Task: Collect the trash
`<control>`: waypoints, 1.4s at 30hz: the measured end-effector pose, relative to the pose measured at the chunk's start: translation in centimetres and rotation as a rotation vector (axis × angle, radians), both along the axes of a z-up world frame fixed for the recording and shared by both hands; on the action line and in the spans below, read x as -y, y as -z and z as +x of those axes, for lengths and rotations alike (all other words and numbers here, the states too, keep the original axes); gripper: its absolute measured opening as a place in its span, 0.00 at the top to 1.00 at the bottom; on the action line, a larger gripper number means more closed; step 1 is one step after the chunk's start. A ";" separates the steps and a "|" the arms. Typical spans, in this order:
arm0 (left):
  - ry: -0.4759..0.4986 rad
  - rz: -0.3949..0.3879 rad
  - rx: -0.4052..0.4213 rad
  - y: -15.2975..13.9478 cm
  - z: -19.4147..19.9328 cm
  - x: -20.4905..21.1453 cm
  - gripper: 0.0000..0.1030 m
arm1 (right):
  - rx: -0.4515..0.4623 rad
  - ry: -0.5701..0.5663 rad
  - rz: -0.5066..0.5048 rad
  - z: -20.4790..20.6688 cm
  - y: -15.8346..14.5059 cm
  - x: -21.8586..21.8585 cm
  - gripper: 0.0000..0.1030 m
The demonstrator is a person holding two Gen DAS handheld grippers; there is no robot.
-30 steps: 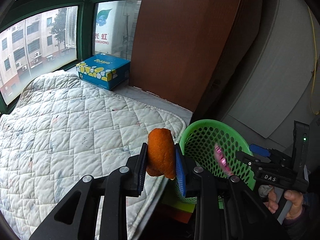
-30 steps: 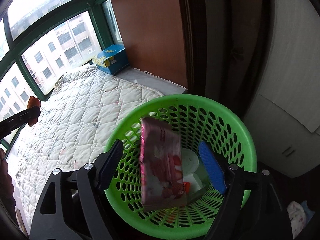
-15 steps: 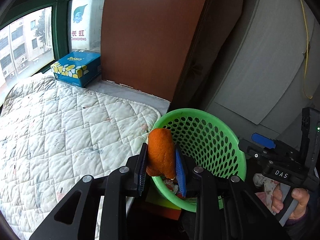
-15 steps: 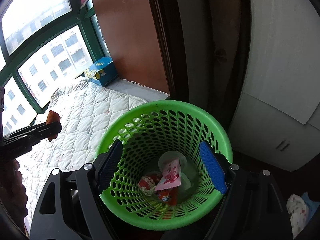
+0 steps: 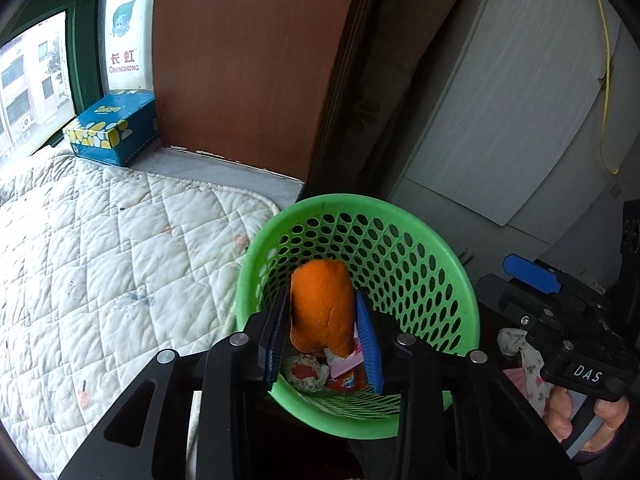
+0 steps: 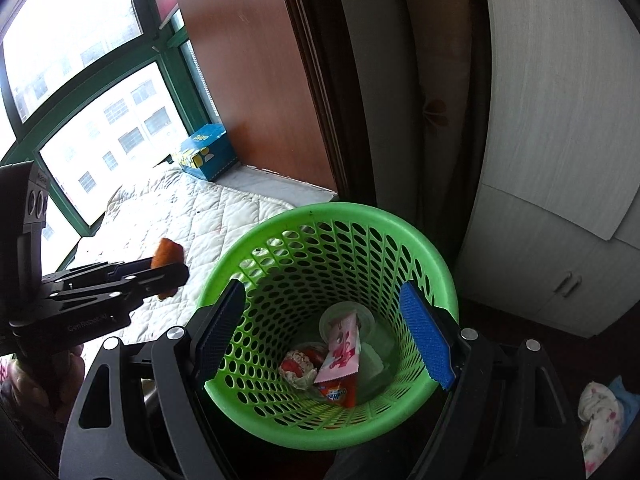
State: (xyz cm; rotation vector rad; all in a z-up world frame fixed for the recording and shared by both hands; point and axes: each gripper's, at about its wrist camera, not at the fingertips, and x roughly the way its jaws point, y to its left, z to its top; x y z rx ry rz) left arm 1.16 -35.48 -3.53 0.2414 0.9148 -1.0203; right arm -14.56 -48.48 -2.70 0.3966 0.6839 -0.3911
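Observation:
My left gripper (image 5: pixel 321 300) holds a piece of orange peel (image 5: pixel 320 320) over the near left rim of the green mesh basket (image 5: pixel 440 252). Its jaws are opening, and the peel still sits between the pads. From the right wrist view the left gripper (image 6: pixel 170 268) and the peel (image 6: pixel 167 250) hang just left of the basket (image 6: pixel 400 224). My right gripper (image 6: pixel 322 292) stands open above the basket with nothing between its fingers. A pink wrapper (image 6: pixel 342 352), a crumpled wrapper (image 6: pixel 298 364) and an orange-red packet (image 6: pixel 338 394) lie at the basket's bottom.
A white quilted bed (image 5: pixel 100 260) lies left of the basket, with a blue tissue box (image 5: pixel 112 128) on the sill by the window. A brown wooden panel (image 5: pixel 248 64) and a white cabinet (image 6: pixel 560 160) stand behind. A floral cloth (image 6: pixel 600 412) lies on the floor at right.
The left gripper carried the peel from over the bed's edge to over the basket. The pink wrapper dropped from between the right gripper's open fingers into the basket.

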 end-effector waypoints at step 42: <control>-0.471 -0.010 0.236 -4.3 4.1 -15.8 0.09 | 0.039 -0.160 -0.091 5.1 -1.5 -8.5 0.13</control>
